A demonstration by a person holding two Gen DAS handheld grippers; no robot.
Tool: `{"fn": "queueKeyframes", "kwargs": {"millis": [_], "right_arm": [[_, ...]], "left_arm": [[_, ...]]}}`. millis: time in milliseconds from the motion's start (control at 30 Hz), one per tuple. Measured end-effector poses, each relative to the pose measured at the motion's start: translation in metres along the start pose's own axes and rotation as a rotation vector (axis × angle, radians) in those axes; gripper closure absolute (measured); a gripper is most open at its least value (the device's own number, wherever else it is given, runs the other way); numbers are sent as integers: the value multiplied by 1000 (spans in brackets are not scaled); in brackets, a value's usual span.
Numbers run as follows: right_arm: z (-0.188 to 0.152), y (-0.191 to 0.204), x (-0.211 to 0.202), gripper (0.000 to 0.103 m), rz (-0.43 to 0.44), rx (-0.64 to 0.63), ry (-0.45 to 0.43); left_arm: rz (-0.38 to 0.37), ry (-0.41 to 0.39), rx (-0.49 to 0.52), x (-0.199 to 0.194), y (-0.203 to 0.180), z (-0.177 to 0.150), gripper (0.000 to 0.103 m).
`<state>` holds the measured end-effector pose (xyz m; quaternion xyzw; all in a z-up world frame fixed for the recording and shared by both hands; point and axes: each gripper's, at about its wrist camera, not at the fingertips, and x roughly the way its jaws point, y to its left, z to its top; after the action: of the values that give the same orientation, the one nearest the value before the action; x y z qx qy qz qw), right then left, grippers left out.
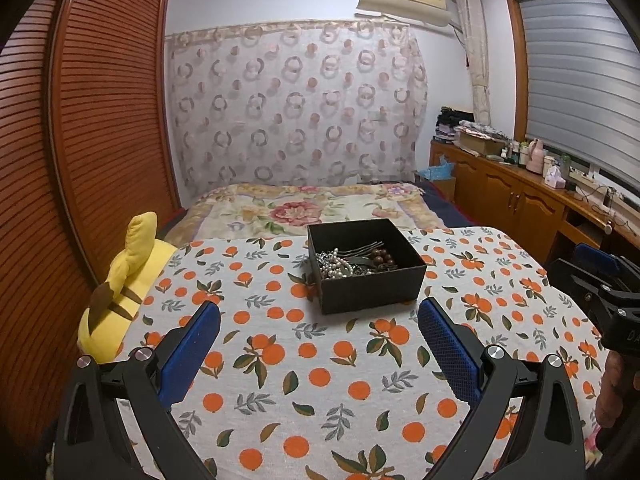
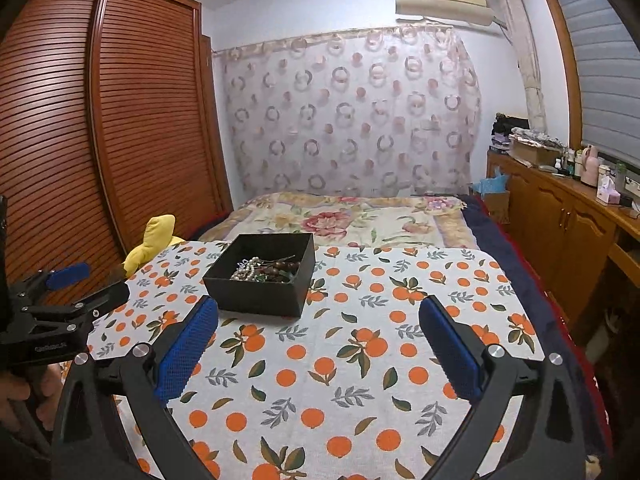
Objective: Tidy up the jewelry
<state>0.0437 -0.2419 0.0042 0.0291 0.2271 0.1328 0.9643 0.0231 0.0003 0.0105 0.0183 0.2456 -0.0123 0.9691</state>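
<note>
A black open box stands on a table with an orange-print cloth. Inside lies tangled jewelry: a pearl strand, dark brown wooden beads and a metal hair fork. The box also shows in the right wrist view, with the jewelry in it. My left gripper is open and empty, just short of the box's near side. My right gripper is open and empty, to the right of the box. Each gripper shows in the other's view, the right one and the left one.
A yellow plush toy lies at the table's left edge. Behind the table is a bed with a floral blanket. A slatted wooden wardrobe stands to the left, and wooden cabinets with clutter to the right.
</note>
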Motion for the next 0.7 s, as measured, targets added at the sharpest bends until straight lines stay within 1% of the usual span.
{"fn": "queueKeyframes", "kwargs": {"millis": [700], "right_arm": [[-3, -1, 2, 2, -7, 1, 1]], "left_arm": [[-5, 3, -3, 0, 0, -1, 7]]}}
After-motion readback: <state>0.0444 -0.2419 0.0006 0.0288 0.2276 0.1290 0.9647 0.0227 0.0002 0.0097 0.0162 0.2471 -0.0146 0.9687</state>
